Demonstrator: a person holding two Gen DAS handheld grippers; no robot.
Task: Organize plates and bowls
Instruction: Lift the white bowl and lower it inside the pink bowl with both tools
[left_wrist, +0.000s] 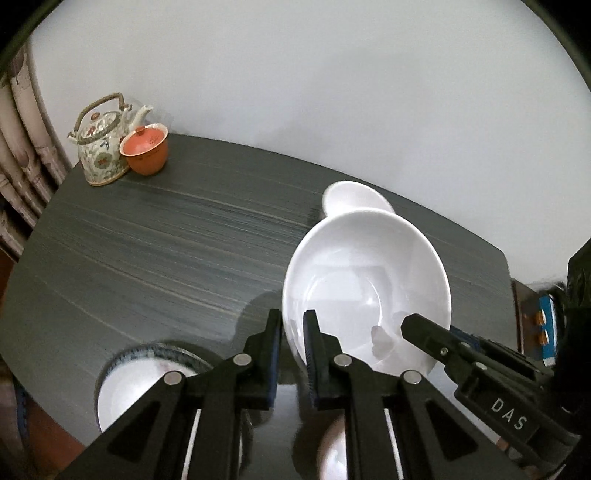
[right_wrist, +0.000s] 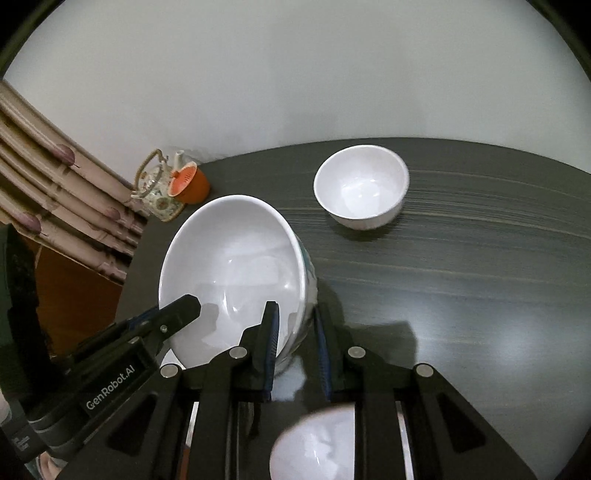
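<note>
A large white bowl (left_wrist: 365, 280) with a blue pattern on its outside hangs tilted above the dark table (left_wrist: 147, 240). My left gripper (left_wrist: 291, 325) is shut on its near rim, one finger inside and one outside. In the right wrist view the same bowl (right_wrist: 236, 258) has my right gripper (right_wrist: 295, 332) shut on the opposite rim. A small white bowl (right_wrist: 362, 186) stands upright on the table beyond; the held bowl partly hides it (left_wrist: 351, 197) in the left wrist view. A blue-rimmed bowl (left_wrist: 144, 373) sits low left. Another white bowl (right_wrist: 317, 443) lies under the grippers.
A patterned teapot (left_wrist: 101, 147) and an orange lidded cup (left_wrist: 146, 149) stand at the table's far left corner by the wall. A curtain (right_wrist: 55, 195) hangs left of the table. Bare tabletop stretches to the right of the small bowl (right_wrist: 480, 277).
</note>
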